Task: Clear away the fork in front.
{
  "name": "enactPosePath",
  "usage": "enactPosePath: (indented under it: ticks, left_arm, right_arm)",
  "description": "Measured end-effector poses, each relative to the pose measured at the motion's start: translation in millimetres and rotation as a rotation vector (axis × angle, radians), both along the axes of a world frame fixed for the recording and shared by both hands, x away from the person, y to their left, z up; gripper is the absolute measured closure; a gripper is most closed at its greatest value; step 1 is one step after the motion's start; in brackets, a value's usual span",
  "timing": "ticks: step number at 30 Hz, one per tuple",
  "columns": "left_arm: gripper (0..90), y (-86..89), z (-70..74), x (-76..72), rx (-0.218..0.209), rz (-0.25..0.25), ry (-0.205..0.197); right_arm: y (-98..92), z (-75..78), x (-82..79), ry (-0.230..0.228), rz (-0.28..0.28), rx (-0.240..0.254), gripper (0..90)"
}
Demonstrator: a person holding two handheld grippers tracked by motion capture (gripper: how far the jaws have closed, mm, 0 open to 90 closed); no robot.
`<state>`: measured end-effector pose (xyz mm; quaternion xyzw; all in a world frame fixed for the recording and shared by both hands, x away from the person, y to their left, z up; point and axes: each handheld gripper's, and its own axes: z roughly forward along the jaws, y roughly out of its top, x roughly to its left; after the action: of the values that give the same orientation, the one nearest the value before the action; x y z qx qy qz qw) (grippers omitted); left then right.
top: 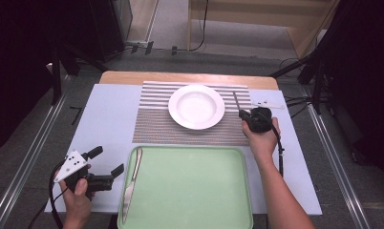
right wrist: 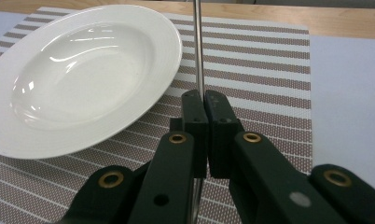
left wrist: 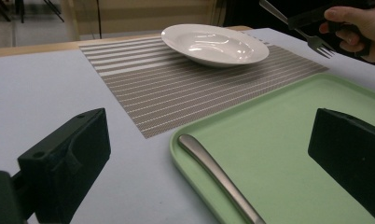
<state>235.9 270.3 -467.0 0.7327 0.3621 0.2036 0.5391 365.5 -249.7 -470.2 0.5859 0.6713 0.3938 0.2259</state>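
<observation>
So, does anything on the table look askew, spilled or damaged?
Nothing stands out. The white ceramic plate sits whole and clean on the striped woven placemat, the steel knife lies inside the pale green tray, and the right gripper holds the steel fork beside the plate.

**Right claw clamped, left claw wide**

My right claw point(top: 241, 113) sits at the far right of the counter, forearm stretched forward from the bottom edge, hand wrapped round the body from behind. Its jaws are pressed together on a thin metal fork handle point(right wrist: 197, 56), which stands up between the pads. My left claw point(top: 105, 162) is low at the near left, held level and pointing to the right, jaws spread far apart with nothing between them. Its cable loops back past my wrist.
</observation>
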Motion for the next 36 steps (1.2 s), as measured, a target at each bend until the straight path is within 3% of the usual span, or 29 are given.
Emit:
enactPosePath:
  ticks: [8,15,19,27,36]
  left_arm:
    - [0.0,-17.6,2.8,0.1,-0.001,-0.048,-0.003]
    - [0.0,-36.8,1.5,4.1,0.038,-0.108,-0.005]
    - [0.0,-44.8,2.7,6.4,0.037,-0.126,-0.006]
    - [0.0,-61.5,4.7,14.7,0.027,-0.161,-0.017]
    - [0.0,-87.1,8.1,23.6,-0.013,-0.215,-0.021]
  right_arm:
    - [-0.7,-0.9,-19.7,-0.053,0.029,0.024,86.9]
    - [1.5,1.5,-39.9,-0.085,0.048,0.049,86.9]
    - [4.8,-0.1,-52.4,-0.101,0.064,0.062,86.9]
    - [10.3,-3.1,-72.8,-0.123,0.101,0.074,86.9]
    - [14.6,-4.3,-91.0,-0.147,0.141,0.093,86.9]
